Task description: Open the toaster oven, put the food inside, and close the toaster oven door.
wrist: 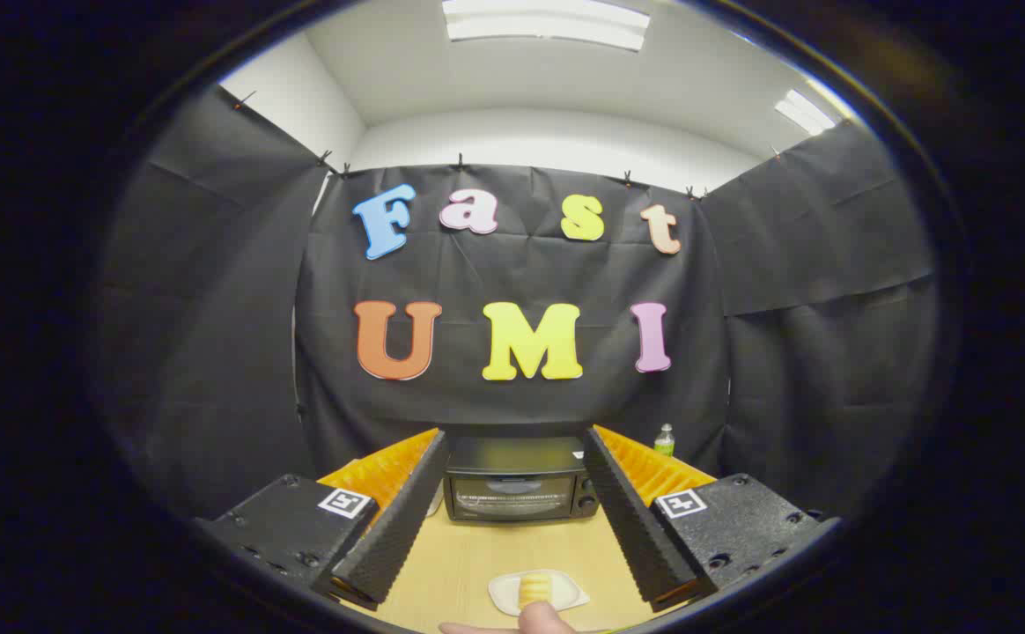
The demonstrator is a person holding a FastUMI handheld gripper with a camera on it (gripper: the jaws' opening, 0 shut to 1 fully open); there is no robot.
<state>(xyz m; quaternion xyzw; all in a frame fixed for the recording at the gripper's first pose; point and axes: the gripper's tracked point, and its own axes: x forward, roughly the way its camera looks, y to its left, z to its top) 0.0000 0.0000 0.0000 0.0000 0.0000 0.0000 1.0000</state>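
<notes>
The hand-held gripper (pixel 512 519) is held spread wide, with nothing gripped; its two fingers (pixel 398 524) angle outward toward the near side and narrow toward the far side, leaving a broad gap of bare surface (pixel 468 563) between them.

The toaster oven (pixel 517 482) is seen beyond the fingertips, centred in the gap between them, standing on the far part of the surface against the black cloth wall. Its glass door (pixel 505 498) is turned toward the hand-held gripper and is shut. The oven's long axis runs crosswise, from one finger toward the other, and its control knobs (pixel 586 495) are set on the right end of the front.

The food (pixel 534 590), a ridged yellow piece, is seen on a small white plate (pixel 565 588) lying on the surface between the fingers at their near ends, closer to the right finger. The piece stands roughly upright on the plate. A person's hand (pixel 521 623) is seen just nearer than the plate, a fingertip touching or almost touching the food.

Between the plate and the oven door a stretch of wood surface is left open. An orange ridged lining (pixel 653 471) is seen outside both fingers along the surface's sides. A small green-capped bottle (pixel 665 439) stands beyond the right finger, by the cloth wall.
</notes>
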